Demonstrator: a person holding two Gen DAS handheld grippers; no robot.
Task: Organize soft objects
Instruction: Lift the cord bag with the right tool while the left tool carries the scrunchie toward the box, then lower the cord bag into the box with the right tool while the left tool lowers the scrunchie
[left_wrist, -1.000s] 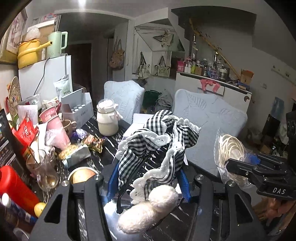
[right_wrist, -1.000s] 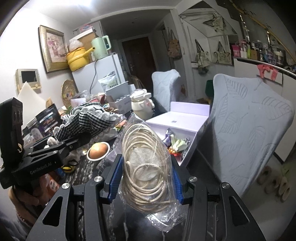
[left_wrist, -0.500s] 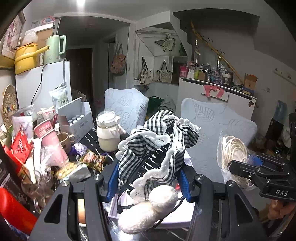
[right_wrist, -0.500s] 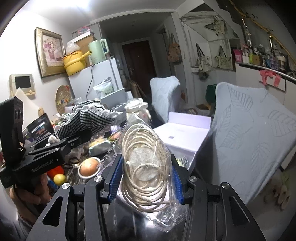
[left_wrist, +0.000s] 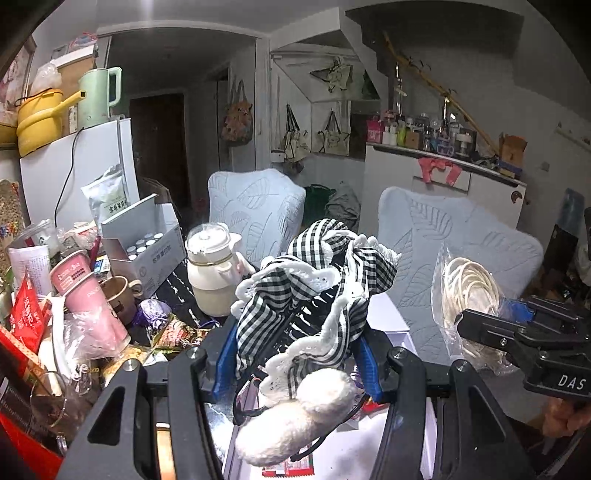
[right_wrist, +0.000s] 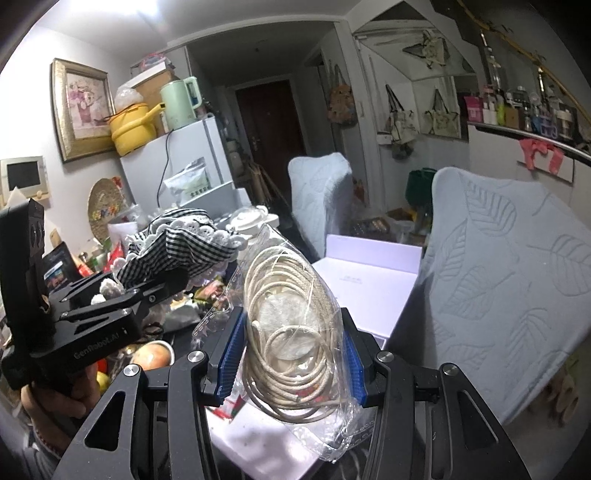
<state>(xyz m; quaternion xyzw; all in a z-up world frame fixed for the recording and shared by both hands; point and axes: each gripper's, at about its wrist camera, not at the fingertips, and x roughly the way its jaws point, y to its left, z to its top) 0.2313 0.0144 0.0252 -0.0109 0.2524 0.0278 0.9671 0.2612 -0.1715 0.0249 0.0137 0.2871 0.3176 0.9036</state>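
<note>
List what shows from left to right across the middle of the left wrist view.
Pink cup → cream jug → checked cloth item with white trim, held in the left gripper → bagged rope coil → right gripper holding the bag.

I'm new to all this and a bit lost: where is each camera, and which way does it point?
Left wrist: on the left gripper, looking along its fingers at the black-and-white checked lace-trimmed cloth it clamps; right gripper alongside.
Right wrist: on the right gripper, facing its clear bag of coiled cream rope; left gripper and hand visible.
Shared: white fridge, leaf-patterned chairs.
</note>
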